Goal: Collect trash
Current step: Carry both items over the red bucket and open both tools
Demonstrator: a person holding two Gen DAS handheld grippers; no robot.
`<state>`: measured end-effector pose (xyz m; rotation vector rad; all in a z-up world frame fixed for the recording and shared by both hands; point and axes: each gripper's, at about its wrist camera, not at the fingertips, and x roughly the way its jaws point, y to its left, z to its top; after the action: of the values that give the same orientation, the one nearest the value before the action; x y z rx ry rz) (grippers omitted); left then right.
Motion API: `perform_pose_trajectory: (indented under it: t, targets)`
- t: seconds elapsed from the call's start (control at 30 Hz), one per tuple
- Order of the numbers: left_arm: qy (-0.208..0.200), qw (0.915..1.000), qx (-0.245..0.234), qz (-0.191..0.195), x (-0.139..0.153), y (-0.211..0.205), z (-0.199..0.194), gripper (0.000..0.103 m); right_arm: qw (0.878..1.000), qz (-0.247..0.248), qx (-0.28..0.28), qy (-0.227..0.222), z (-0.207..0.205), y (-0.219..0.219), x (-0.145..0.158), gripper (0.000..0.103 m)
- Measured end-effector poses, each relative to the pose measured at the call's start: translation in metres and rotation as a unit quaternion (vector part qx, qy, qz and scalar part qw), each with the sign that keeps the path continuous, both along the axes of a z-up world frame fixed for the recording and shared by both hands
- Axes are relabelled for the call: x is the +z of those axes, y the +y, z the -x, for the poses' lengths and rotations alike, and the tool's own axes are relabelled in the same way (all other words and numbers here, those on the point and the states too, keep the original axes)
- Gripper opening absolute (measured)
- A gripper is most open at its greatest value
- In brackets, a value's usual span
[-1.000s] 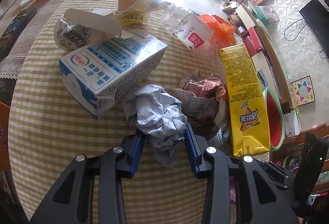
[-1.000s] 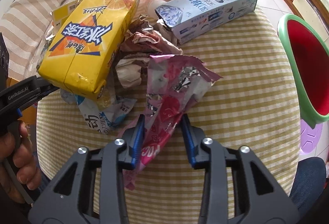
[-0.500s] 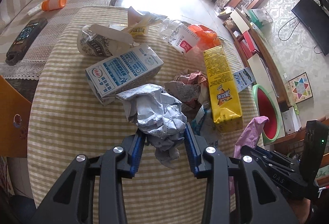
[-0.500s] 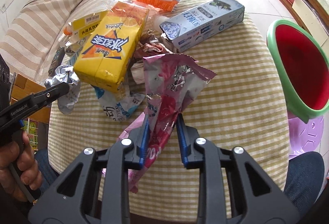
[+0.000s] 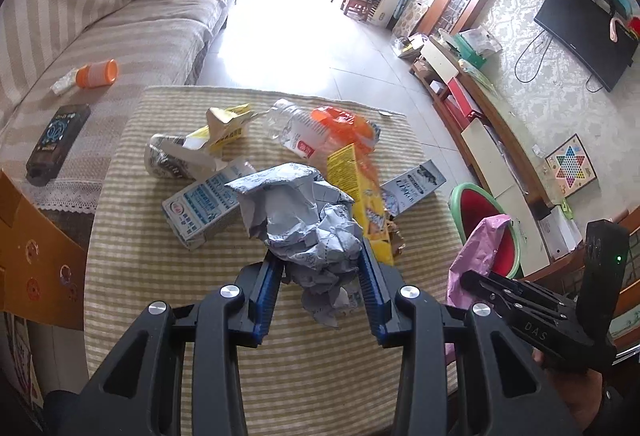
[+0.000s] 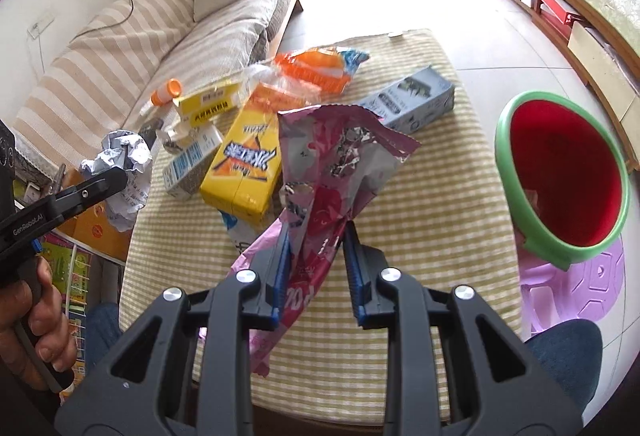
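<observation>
Both grippers have risen off the striped tabletop (image 5: pixel 160 316) since the earlier frames, each carrying its catch: the table and its litter now look smaller and further below, and more of the sofa (image 5: pixel 120 28) and floor shows.

The red bin with a green rim (image 6: pixel 560 172) stands on the floor just beside the table on the right, likely the destination for both loads. Remaining trash lies clustered mid-table: the yellow drink carton (image 6: pixel 244 168), a blue-and-white milk carton (image 5: pixel 204 204), a grey-blue box (image 6: pixel 412 100), an orange wrapper (image 6: pixel 316 68) and a clear plastic bottle (image 5: pixel 292 128).

The right gripper (image 6: pixel 314 272) is pinched narrow on the pink foil snack bag (image 6: pixel 340 164), held low on the bag so its torn mouth flares upward and its tail droops below the jaws. Earlier the jaws stood wider around it. The left gripper (image 5: pixel 320 288) clamps the crumpled grey-white paper wad (image 5: pixel 304 220), squeezed at its lower part, clear of the table; earlier the wad rested among the litter.
</observation>
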<state>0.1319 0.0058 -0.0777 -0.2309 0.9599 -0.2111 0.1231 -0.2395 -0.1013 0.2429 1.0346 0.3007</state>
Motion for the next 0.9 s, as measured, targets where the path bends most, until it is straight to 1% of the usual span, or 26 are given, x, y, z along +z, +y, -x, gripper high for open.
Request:
perform_pose_trajectory:
  t: [0.2, 0.47, 0.7, 0.9]
  targets:
    - [-0.017, 0.9992, -0.035, -0.006, 0.016, -0.037, -0.01, 0.035, 0.999, 0.0, -0.028, -0.02, -0.008, -0.038, 0.018, 0.025]
    - [-0.028, 0.9948, -0.098, -0.004, 0.029, -0.105, -0.022, 0.035, 0.996, 0.005, -0.077, -0.038, -0.016, -0.102, 0.034, 0.025]
    - [-0.03, 0.9883, -0.15, 0.001, 0.033, -0.165, -0.033, 0.035, 0.993, 0.011, -0.111, -0.046, -0.023, -0.156, 0.038, 0.025]
    - [-0.027, 0.9815, -0.19, 0.001, 0.032, -0.215, -0.047, 0.035, 0.99, 0.012, -0.13, -0.043, -0.026, -0.192, 0.036, 0.025]
